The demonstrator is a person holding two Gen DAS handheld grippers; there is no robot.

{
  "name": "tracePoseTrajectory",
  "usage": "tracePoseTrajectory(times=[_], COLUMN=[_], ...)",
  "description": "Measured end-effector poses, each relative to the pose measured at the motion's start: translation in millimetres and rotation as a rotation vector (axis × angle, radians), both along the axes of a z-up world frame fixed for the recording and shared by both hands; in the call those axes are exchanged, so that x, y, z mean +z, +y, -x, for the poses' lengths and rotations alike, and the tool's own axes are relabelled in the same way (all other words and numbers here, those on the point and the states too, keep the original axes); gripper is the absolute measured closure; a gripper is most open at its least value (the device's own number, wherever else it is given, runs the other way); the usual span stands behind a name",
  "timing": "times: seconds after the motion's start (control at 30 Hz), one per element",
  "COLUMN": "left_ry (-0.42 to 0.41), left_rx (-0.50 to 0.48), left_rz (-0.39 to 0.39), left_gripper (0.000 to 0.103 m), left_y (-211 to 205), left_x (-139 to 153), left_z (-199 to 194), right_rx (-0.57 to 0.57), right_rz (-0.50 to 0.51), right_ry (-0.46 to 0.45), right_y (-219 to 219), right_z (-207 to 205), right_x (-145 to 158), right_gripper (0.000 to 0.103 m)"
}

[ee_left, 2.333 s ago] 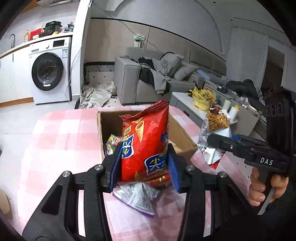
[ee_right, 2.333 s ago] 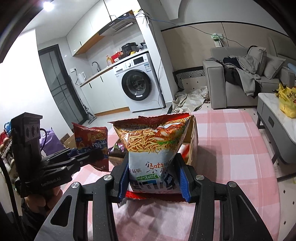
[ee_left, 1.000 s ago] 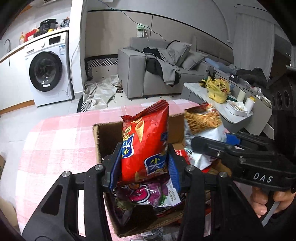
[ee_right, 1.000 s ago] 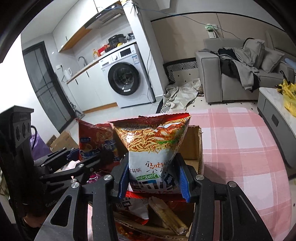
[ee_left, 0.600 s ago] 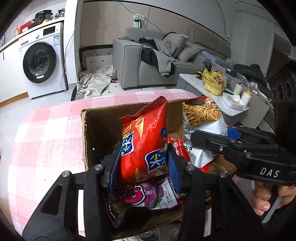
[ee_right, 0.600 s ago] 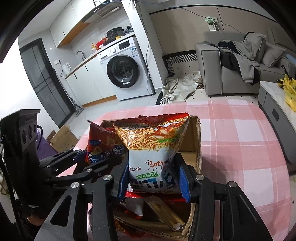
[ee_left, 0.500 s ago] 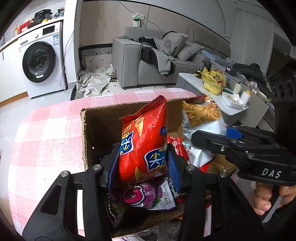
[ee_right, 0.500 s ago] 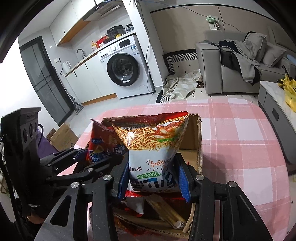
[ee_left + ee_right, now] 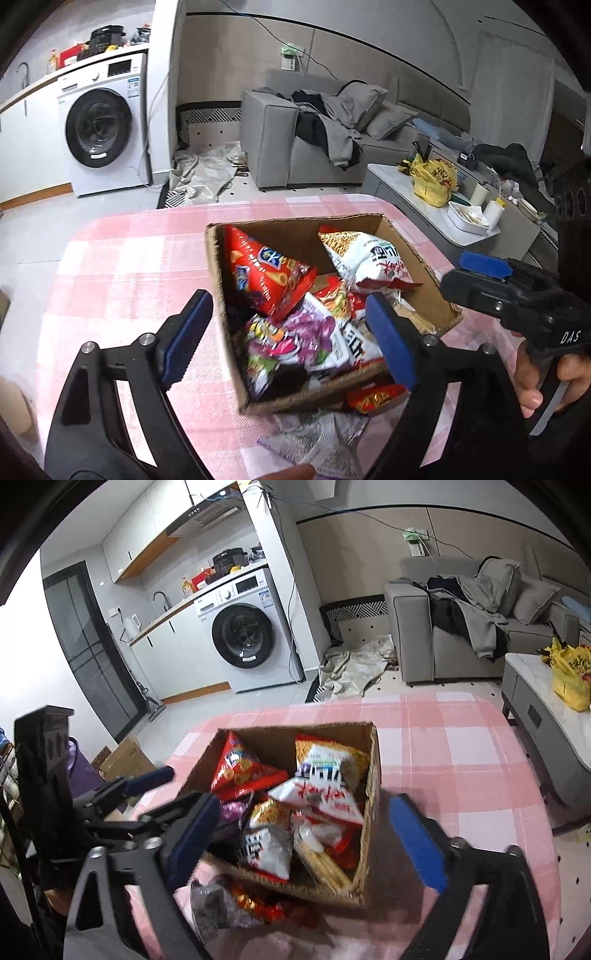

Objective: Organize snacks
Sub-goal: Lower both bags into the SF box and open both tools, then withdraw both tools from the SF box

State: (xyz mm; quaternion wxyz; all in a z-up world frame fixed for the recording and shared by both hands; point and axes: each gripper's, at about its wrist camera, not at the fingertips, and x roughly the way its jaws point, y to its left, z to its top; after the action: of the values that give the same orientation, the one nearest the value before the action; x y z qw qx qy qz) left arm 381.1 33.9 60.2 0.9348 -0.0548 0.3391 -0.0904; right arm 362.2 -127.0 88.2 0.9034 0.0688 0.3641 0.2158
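A cardboard box (image 9: 295,230) sits on the pink checked tablecloth and holds several snack bags. The red chip bag (image 9: 266,273) lies in its left part and the white noodle-snack bag (image 9: 365,254) in its right part; both also show in the right wrist view, red (image 9: 240,771) and white (image 9: 325,775). My left gripper (image 9: 291,336) is open and empty above the box's near side. My right gripper (image 9: 310,842) is open and empty over the box (image 9: 371,775); it also shows in the left wrist view (image 9: 480,273).
Loose snack packets lie on the cloth in front of the box (image 9: 373,398), (image 9: 317,439), (image 9: 236,901). A washing machine (image 9: 103,125), grey sofa (image 9: 332,147) and low white table (image 9: 443,221) stand beyond the table (image 9: 461,760).
Both grippers opened and let go of their bags, which now lie in the box. Both grippers pulled back and up from the box.
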Motion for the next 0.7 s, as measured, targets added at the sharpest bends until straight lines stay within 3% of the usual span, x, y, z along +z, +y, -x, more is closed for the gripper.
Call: tracePoseTrajectory(times=[0.07,0.1,0.47,0.7], left_ry=[-0.010,-0.018,-0.039,-0.027], left_rx=[0.013,0.023,0.087,0.114], left_rz=[0.004,0.002,0.003,-0.018], left_gripper=[0.011,0.000,0.001,0.001], left_y=[1,4,37,45], left_x=[3,4,11,-4], left_z=[13,21,97,128], right_rx=[-0.009,-0.010,-0.014,-0.045], right_rz=[0.011,0.013,0.006,0.043], right_ry=[-0.009,-0.011,0.006,0.038], right_y=[-2,-4,-9,-8], right_z=[8,12,55,69], right_x=[0,0,-14,-31], right_gripper=[0.001,0.001,0.000,0.000])
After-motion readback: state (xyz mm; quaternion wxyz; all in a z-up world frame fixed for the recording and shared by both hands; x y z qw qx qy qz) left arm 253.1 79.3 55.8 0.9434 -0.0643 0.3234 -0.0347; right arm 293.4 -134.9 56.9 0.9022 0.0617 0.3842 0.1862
